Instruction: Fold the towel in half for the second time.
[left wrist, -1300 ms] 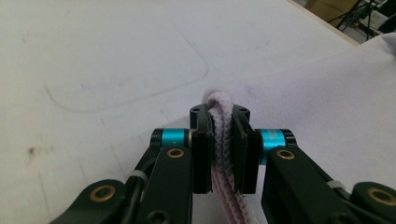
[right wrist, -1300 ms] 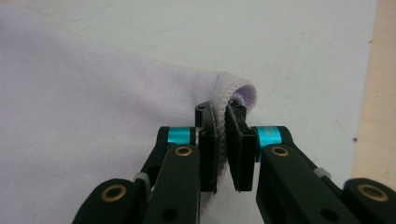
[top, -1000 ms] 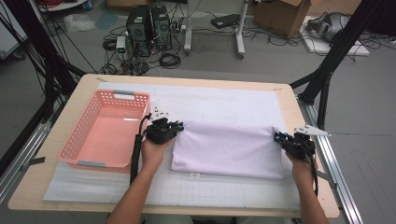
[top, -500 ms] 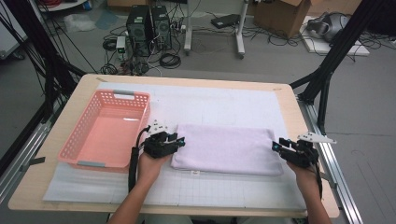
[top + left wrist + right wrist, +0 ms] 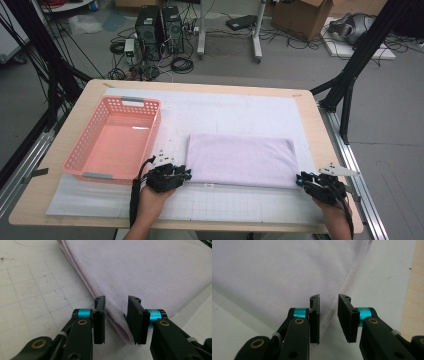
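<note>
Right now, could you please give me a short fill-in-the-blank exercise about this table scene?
1. The folded towel is pale ____ in colour.
2. The pink basket lies to the ____ of the towel in the high view.
3. The left gripper and the right gripper are at the towel's two ____ corners.
4. Nothing lies ____ the basket.

Missing words: purple; left; near; inside

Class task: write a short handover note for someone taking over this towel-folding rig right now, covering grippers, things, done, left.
Left gripper: jaws apart, straddling the near left corner of the folded lilac towel, no grip.
Right gripper: jaws apart at the near right corner, no grip.
Both have just opened, then narrowed slightly.
Towel lies flat on the white mat; pink basket sits to its left.
Done: one fold.
Left: probably another fold, perhaps basket.
</note>
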A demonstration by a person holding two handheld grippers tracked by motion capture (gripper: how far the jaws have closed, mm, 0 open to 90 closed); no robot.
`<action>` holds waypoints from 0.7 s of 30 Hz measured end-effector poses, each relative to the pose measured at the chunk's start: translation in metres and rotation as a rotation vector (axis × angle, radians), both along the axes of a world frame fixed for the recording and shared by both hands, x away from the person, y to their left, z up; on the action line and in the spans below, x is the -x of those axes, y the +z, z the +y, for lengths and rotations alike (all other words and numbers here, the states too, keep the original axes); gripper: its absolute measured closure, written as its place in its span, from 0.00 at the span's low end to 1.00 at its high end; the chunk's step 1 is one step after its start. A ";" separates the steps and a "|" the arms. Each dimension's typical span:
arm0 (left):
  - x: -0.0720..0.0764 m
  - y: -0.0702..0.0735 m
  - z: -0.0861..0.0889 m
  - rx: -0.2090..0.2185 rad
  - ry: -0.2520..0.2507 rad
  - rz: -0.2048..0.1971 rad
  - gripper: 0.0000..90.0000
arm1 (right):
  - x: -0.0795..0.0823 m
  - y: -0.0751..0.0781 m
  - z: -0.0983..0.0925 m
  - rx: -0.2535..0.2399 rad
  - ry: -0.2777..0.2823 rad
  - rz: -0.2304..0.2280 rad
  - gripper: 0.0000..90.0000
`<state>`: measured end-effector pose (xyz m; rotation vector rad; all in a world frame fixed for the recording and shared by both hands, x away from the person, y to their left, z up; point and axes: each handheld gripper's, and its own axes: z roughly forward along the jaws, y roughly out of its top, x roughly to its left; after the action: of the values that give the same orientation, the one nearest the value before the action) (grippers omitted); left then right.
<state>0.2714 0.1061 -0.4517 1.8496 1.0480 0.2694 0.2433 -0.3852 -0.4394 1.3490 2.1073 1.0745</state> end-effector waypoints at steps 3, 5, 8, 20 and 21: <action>0.007 0.002 0.004 0.039 -0.008 -0.035 0.62 | 0.013 0.009 -0.004 -0.061 -0.007 -0.051 0.73; 0.011 0.004 0.005 0.068 -0.009 -0.062 0.55 | 0.020 0.015 -0.004 -0.072 -0.002 -0.088 0.71; 0.016 0.008 0.005 0.104 -0.016 -0.118 0.47 | 0.026 0.019 -0.004 -0.073 0.006 -0.122 0.64; 0.015 0.014 0.002 0.139 0.013 -0.175 0.22 | 0.032 0.019 -0.003 -0.084 -0.006 -0.147 0.29; 0.016 0.013 0.002 0.131 0.015 -0.177 0.22 | 0.031 0.018 -0.003 -0.084 -0.004 -0.151 0.27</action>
<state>0.2556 0.1083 -0.4382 1.6693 0.9353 0.3579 0.2125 -0.3886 -0.4215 1.2667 1.9701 1.2359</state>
